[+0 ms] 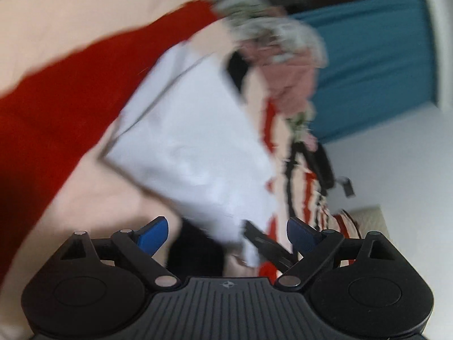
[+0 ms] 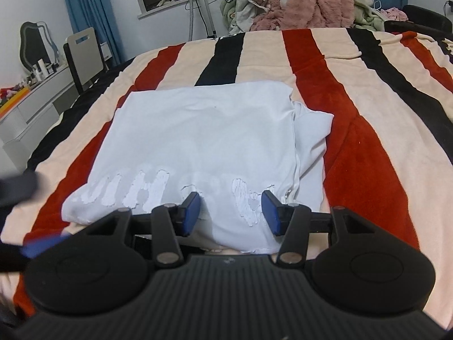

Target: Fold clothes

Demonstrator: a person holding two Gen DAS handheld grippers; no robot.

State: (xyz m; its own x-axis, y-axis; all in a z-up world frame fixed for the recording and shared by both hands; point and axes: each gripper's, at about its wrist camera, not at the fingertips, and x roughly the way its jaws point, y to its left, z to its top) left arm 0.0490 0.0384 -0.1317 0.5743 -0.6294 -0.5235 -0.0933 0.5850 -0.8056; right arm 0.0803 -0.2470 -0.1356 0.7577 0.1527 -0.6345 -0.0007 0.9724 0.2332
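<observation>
White T-shirt (image 2: 203,138), folded flat, sleeve sticking out, on striped blanket (image 2: 354,130)

The left wrist view is smeared throughout, so the white shirt (image 1: 195,141) on the striped blanket (image 1: 56,107) shows no print or edges, while in the right wrist view that shirt's near hem sinks behind the right gripper (image 2: 230,212), left of which a dark shape (image 2: 17,189) blurs at the frame edge.
</observation>
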